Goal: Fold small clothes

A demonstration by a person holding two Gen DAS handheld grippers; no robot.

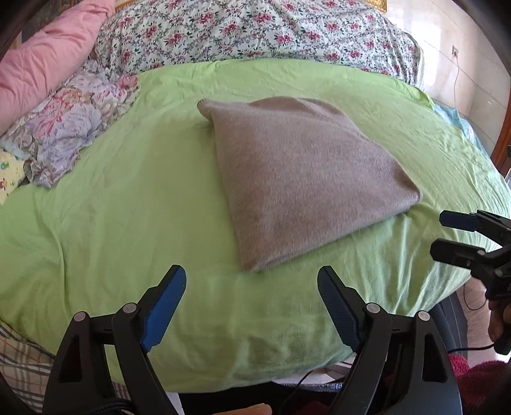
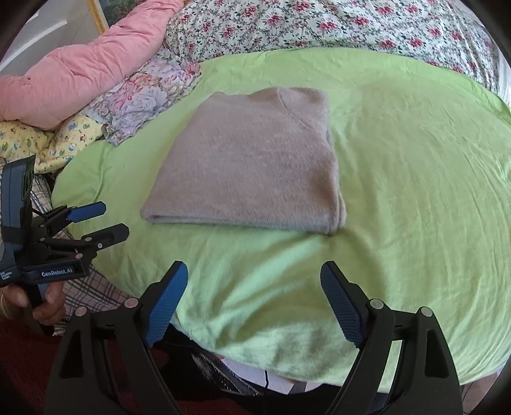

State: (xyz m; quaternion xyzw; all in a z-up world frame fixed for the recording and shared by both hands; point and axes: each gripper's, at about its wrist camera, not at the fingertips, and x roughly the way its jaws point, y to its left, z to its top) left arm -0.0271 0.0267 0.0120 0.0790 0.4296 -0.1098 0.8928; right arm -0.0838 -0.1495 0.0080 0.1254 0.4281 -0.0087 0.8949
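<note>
1. What I can't see well: my left cam cuts off the right gripper (image 1: 447, 234) at the frame's right edge, so only its two fingers and a bit of the hand (image 1: 498, 322) under it show. The right cam does the same to the left gripper (image 2: 111, 220) at its left edge, with the hand (image 2: 44, 303) half out of frame.
2. The fisheye bends everything, so the sheet's (image 1: 127, 223) edges curve off and I can't tell where the bed really ends. Stuff under the near edge is dark, just some cables and something red that I can't make out.
3. Tongs: both pairs stand wide apart with nothing between them. The left gripper's (image 1: 252, 279) blue ribbed pads hang over bare sheet just short of the sweater's near corner. The right gripper (image 2: 254, 276) is also over bare sheet, near the sweater's front edge.
4. The sweater (image 1: 297, 182) is a fuzzy grey-beige knit, folded into a flat, roughly square packet, lying mid-sheet, touching neither gripper. In the right cam I can see its neckline on top at the far side (image 2: 252, 162).
5. The sheet is lime green, thin and creased.
6. Behind it sits a rose-print cover (image 1: 255, 28), a puffy pink quilt (image 1: 48, 54) and a crumpled floral cloth (image 1: 76, 124). A plaid cloth (image 2: 92, 287) peeks out down low.
</note>
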